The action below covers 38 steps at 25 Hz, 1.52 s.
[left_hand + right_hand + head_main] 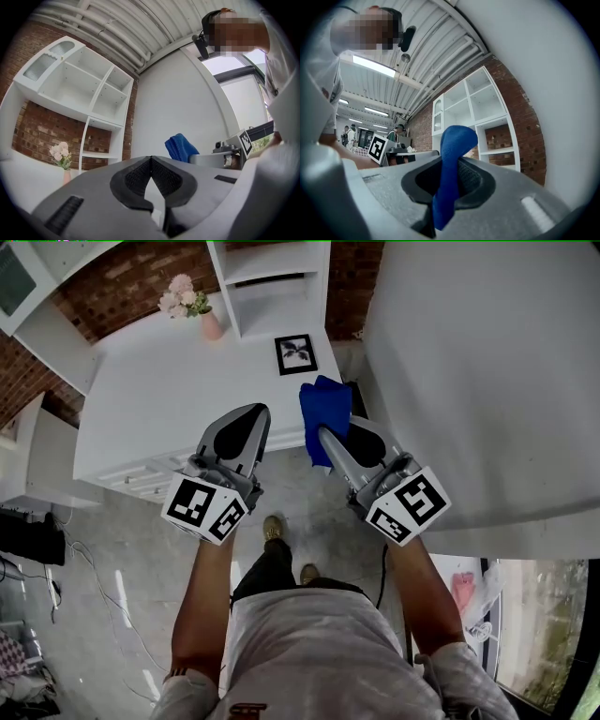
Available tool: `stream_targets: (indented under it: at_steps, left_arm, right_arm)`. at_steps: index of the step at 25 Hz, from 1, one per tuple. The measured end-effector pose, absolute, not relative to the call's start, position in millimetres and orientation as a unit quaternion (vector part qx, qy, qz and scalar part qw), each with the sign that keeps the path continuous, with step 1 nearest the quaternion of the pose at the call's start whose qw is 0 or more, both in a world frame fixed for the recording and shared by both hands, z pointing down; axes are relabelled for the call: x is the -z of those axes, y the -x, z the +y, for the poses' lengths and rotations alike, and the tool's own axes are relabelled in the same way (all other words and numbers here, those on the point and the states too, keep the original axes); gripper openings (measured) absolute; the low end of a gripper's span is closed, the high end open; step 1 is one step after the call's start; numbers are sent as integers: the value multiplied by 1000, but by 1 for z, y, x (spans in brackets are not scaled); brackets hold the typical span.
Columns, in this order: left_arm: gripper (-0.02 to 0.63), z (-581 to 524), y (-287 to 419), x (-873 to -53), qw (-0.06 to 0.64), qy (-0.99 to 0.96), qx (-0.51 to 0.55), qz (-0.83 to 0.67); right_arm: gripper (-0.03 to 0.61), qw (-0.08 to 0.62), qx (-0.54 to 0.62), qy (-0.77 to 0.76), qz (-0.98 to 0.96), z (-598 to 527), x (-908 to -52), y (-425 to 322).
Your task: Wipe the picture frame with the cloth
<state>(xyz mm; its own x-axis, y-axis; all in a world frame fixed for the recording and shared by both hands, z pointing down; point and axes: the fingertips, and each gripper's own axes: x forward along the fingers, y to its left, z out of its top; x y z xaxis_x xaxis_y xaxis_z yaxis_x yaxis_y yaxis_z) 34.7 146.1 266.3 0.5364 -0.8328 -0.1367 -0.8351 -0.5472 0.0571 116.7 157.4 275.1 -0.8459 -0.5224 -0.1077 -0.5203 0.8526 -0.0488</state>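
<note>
A small black picture frame (296, 354) with a white mat stands on the white desk (169, 390), near the shelf unit. My right gripper (325, 435) is shut on a blue cloth (324, 413), which bunches up above its tips just short of the desk's front right corner; the same cloth (451, 173) runs up between the jaws in the right gripper view. Beside it, my left gripper (251, 420) is shut and empty, its tips at the desk's front edge. From the left gripper view the cloth (181, 147) shows to the right, past the closed left gripper (150, 158).
A pink vase of flowers (192, 304) stands at the desk's back left. A white shelf unit (272, 282) rises behind the frame. A large white wall panel (478, 381) stands close on the right. Drawers (141, 479) sit under the desk's front edge.
</note>
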Motion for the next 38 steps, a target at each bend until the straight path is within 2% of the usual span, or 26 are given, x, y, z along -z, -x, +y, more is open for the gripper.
stream_targets:
  at_steps: [12,20,32,35,38]
  left_arm:
    - [0,50,-1,-286,6,880,-76,468]
    - [0,-54,36,-312,-23,887,-39,459]
    - [8,-177,68,-395,-160,884,45,437]
    - [38,-194,68,-421,-210,875,70,431]
    - [97,-206,68,-445,-248,862,103,431]
  right_arm:
    - [57,41,11,285,958,67,-288,-87]
    - [57,17,27,317,948,-29,-303,-46]
    - [57,-47,79,367,925,-144,-345,-3]
    - [57,-75,103,377,917,-163,-364,-1]
    - [57,-100,128,382,910,-181,-380,0]
